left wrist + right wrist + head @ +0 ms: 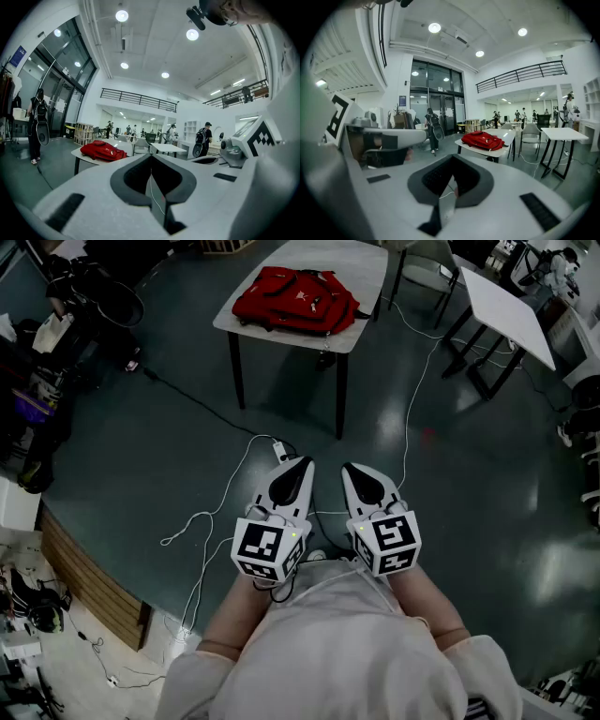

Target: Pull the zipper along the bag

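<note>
Two sets of tongs, one bag, and a wide stretch of grey floor [141, 456] between them. The floor fills most of the head view, with a white cable [220, 498] looping across it toward 6 o'clock. At 12 o'clock from the person, well apart, stands a pale table [366, 277]. The red bag [295, 298] lies flat on the table's left half. Both gripper views also show it far ahead, at about 10 o'clock from the left tips [103, 151] and 1 o'clock from the right [483, 140].

The left tongs [302, 463] and right tongs [349, 468] are held side by side close to the body, pointing at the table. Each pair of jaws is pressed together and grips nothing. The zipper is too small to make out from here.

The step in hand is probably the approach, so nothing of the task itself looks begun. To do it well:
- Step over the cable rather than through it.
- Stop square to the table's near edge.
- Find the zipper pull before reaching in.
- Part both jaws on the way in.
- Pin the fabric beside the track with one set of tongs.
- Pinch the pull tab with the other and draw it along the line of the teeth, not upward, so the bag neither lifts nor bunches.
</note>
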Action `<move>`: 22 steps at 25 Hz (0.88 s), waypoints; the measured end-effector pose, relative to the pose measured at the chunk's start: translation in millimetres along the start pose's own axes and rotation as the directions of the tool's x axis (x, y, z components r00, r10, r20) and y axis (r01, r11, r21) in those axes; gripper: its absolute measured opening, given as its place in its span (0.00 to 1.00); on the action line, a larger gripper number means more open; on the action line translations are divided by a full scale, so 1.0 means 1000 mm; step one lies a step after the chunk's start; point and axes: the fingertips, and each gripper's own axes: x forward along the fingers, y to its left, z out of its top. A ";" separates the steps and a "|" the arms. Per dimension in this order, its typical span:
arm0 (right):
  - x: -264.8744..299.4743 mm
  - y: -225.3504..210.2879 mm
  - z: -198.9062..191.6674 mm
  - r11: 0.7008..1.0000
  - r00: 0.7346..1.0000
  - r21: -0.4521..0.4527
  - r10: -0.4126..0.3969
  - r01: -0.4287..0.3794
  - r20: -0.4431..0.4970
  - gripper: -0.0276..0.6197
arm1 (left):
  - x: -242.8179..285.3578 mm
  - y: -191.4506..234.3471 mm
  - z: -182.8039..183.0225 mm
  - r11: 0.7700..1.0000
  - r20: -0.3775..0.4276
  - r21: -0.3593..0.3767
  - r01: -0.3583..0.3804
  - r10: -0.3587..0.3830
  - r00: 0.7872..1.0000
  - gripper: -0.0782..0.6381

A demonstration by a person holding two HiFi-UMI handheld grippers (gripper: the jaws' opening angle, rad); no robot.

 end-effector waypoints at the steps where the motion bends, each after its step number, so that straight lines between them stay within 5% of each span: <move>1: 0.001 0.001 -0.001 1.000 1.000 0.000 -0.001 0.001 -0.001 0.08 | -0.001 0.001 0.000 1.000 0.000 0.000 0.003 -0.003 1.000 0.14; 22: 0.027 -0.002 -0.009 0.995 0.999 0.094 -0.012 0.015 -0.034 0.09 | 0.007 0.027 -0.015 0.998 -0.027 -0.058 0.004 -0.006 1.000 0.14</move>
